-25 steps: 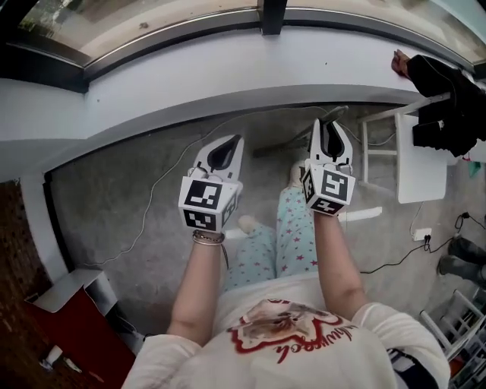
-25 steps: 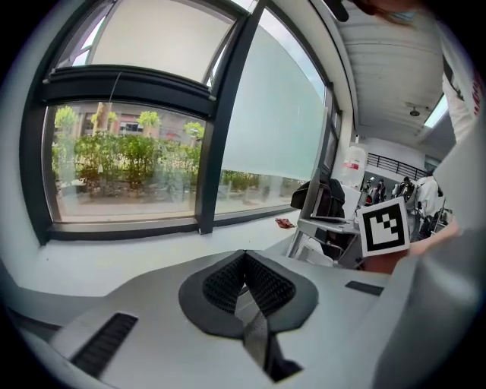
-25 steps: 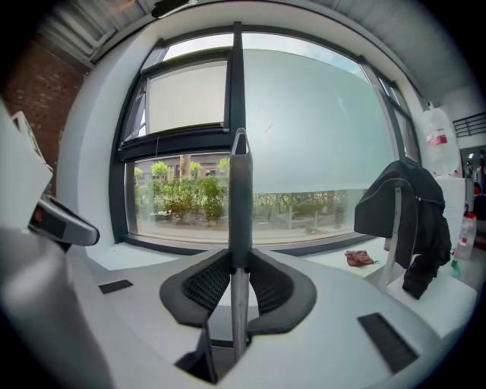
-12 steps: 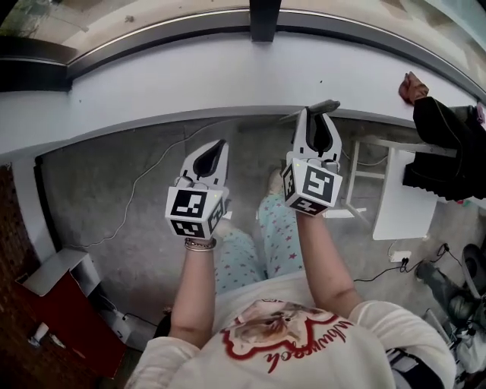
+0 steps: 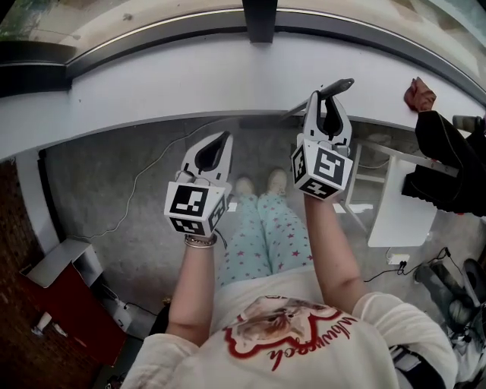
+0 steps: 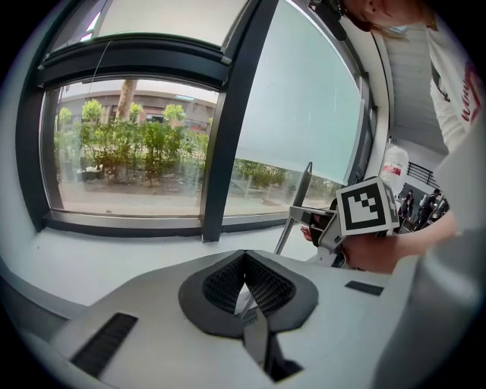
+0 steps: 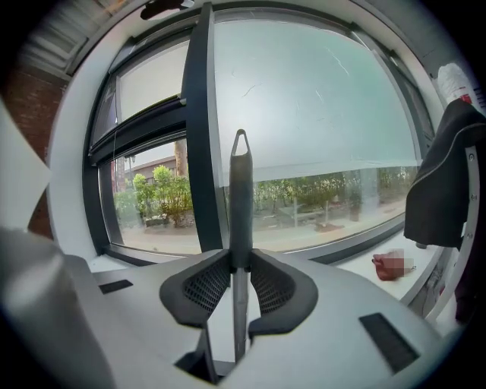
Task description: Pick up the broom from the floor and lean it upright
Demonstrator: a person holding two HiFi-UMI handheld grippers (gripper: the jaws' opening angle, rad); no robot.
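Note:
The broom's grey handle stands upright between the pads of my right gripper, which is shut on it. Its looped tip points up against the window. In the head view the right gripper is raised by the white window ledge, and the handle's end sticks out past the fingertips. The broom's head is hidden. My left gripper hangs lower to the left over the grey floor, shut with nothing in it. In the left gripper view its pads meet, and the handle shows slanting beside the right gripper.
A wide white window ledge runs across ahead, with a dark window post. A white table with a dark jacket stands at the right. A red cloth lies on the ledge. A red box sits lower left. Cables trail on the floor.
Both grippers have moved closer to the window ledge. The right one carried the handle with it, so its tip now reaches over the ledge. The left stays shut and empty.

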